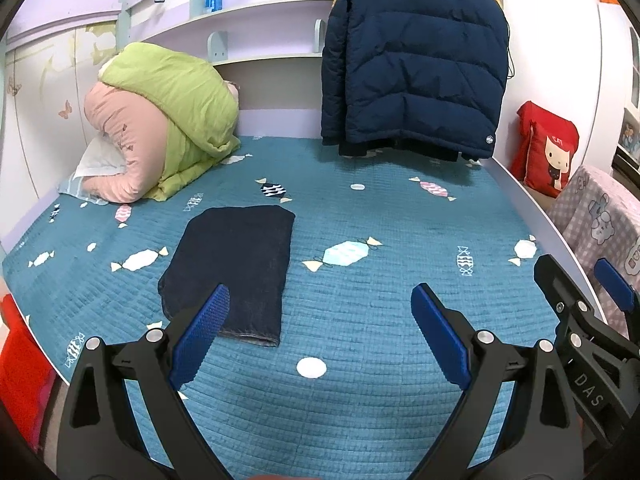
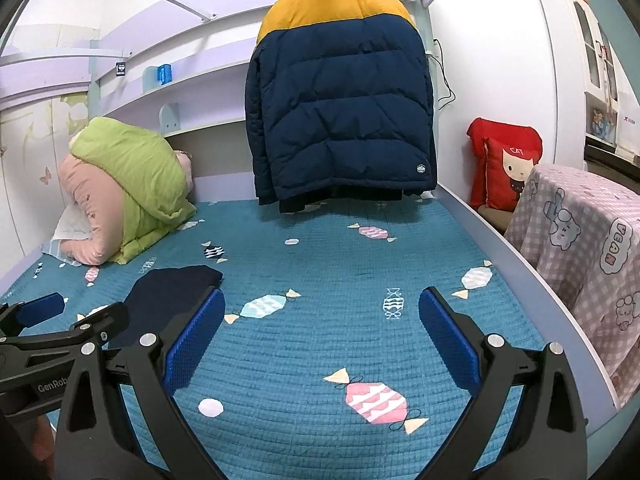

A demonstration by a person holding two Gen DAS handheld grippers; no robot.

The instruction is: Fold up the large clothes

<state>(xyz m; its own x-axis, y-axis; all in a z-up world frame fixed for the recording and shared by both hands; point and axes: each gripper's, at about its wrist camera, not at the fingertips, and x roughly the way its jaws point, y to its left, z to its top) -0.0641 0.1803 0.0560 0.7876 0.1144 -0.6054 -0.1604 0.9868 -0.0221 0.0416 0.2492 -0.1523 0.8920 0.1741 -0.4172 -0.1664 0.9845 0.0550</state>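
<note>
Left gripper (image 1: 320, 322) and right gripper (image 2: 322, 334): two, both spread wide, holding nothing, over the bed (image 1: 360, 400). One folded dark garment (image 1: 236, 264) lies flat mid-bed, left of both. One jacket (image 2: 344, 112) hangs at the back, one quilt bundle (image 1: 168, 124) at left. Only the right view shows the jacket's collar; the left shows the garment's near hem.

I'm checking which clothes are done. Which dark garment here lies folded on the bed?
The dark jeans, a flat folded rectangle on the teal bedspread. The navy and yellow puffer jacket hangs upright behind them, unfolded.
</note>
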